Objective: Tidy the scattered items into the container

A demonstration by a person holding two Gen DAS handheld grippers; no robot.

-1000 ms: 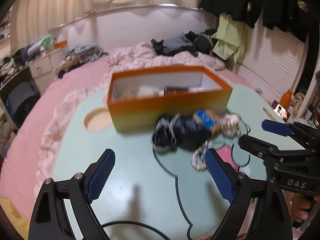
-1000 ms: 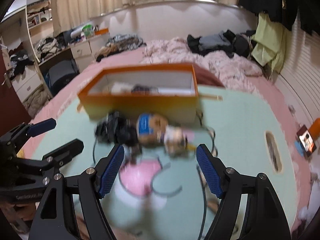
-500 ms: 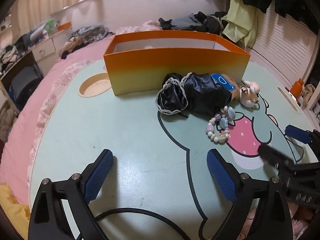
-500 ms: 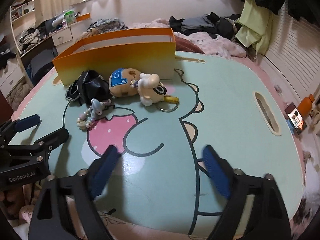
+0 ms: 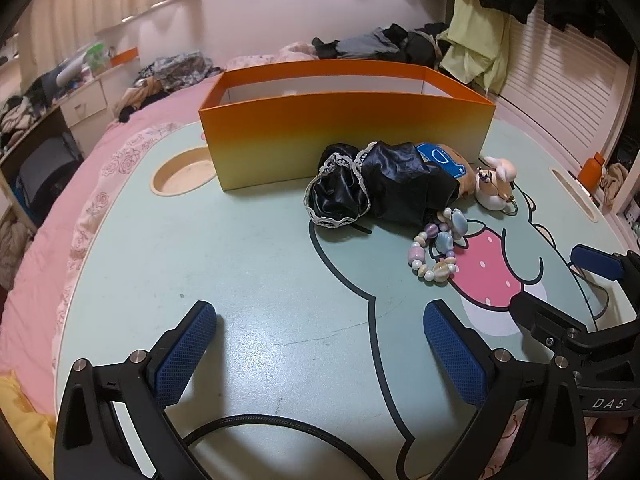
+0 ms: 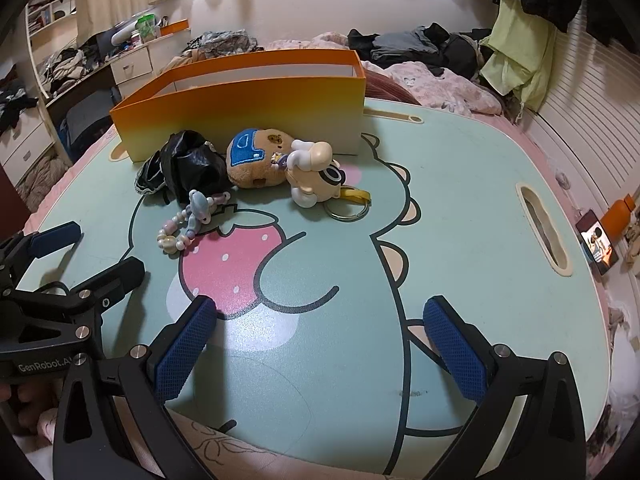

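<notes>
An orange box (image 5: 344, 132) (image 6: 248, 108) stands open-topped at the back of the mint cartoon table (image 5: 240, 260). In front of it lie a black lace-trimmed cloth (image 5: 384, 188) (image 6: 192, 164), a brown plush with a blue patch (image 6: 256, 156), a cream toy keychain (image 6: 316, 180) and a pastel bead bracelet (image 5: 436, 248) (image 6: 188, 224). My left gripper (image 5: 320, 312) is open and empty above the near table, well short of the items. My right gripper (image 6: 320, 304) hovers beside it on the right, jaws opening with nothing between them.
A round cup hole (image 5: 180, 172) sits left of the box, and a handle slot (image 6: 544, 232) lies at the table's right edge. A phone (image 6: 598, 246) and an orange bottle (image 6: 620, 216) stand beyond it. A black cable (image 5: 260, 428) loops under the left gripper. The bed behind carries clothes.
Both grippers have sunk toward the table and drawn back from the items, so the box's inside is hidden. Both pairs of jaws stand wider, the right one most.
</notes>
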